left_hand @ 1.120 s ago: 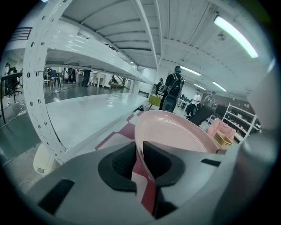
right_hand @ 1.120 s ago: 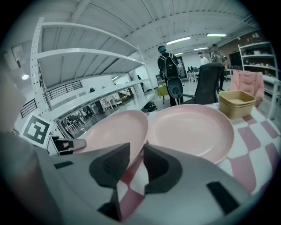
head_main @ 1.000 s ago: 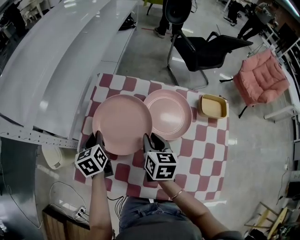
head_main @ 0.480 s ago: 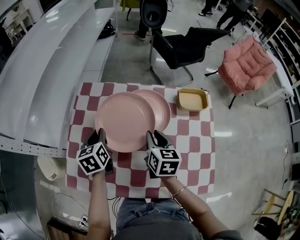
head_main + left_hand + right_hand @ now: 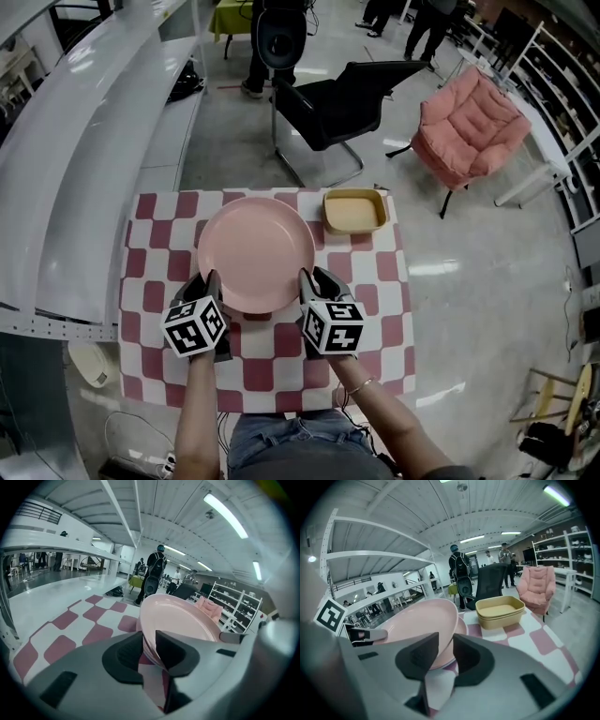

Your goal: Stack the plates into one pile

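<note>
A large pink plate lies on the checkered table, covering a smaller pink plate. Only that lower plate's rim shows, in the right gripper view. My left gripper is at the large plate's near-left rim. Its jaws have just been opening, and the rim stands between them with a slit of space beside one pad. My right gripper is at the near-right rim. The thin rim sits in a jaw gap wider than itself.
Stacked yellow square dishes stand just right of the plates at the table's far edge. A black chair and a pink armchair stand beyond the table. A long white counter runs along the left. People stand in the background.
Both grippers carried the large plate rightward over the smaller plate, which now lies hidden beneath it. The left jaws have widened around the rim.
</note>
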Motion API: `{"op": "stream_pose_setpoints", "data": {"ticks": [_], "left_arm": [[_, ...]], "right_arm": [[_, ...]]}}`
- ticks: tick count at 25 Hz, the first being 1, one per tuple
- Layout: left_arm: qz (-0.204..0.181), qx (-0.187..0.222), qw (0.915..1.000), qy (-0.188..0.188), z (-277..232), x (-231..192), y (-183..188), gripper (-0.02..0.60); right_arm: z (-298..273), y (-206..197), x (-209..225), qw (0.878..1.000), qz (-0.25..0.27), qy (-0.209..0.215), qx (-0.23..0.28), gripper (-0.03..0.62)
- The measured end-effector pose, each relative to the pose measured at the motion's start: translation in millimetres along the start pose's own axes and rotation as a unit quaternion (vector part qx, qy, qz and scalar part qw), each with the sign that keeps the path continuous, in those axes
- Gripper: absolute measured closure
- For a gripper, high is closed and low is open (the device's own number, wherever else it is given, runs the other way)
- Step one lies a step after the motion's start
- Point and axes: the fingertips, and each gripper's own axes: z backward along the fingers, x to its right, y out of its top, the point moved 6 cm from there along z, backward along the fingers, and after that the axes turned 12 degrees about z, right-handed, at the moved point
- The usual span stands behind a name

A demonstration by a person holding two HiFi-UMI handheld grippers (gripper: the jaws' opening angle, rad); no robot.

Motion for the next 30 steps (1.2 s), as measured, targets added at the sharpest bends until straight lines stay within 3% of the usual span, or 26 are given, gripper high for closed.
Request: {"op": "stream_pose_setpoints", "data": {"ticks": [25,30], "left_arm": [[-0.013,-0.049,0.9987,0.001,-55.5,12.3,-4.9,0.471],[-0.024,-0.054,0.9982,0.015,-56.8,9.7,-8.1,0.468]], "right_arm": [[-47.8,-1.3,39.1,1.000,0.010,-0.010,-0.021,0.500],[-53.8,-5.2,39.2,1.000,0.014,0.000,-0.027,0.501]]}}
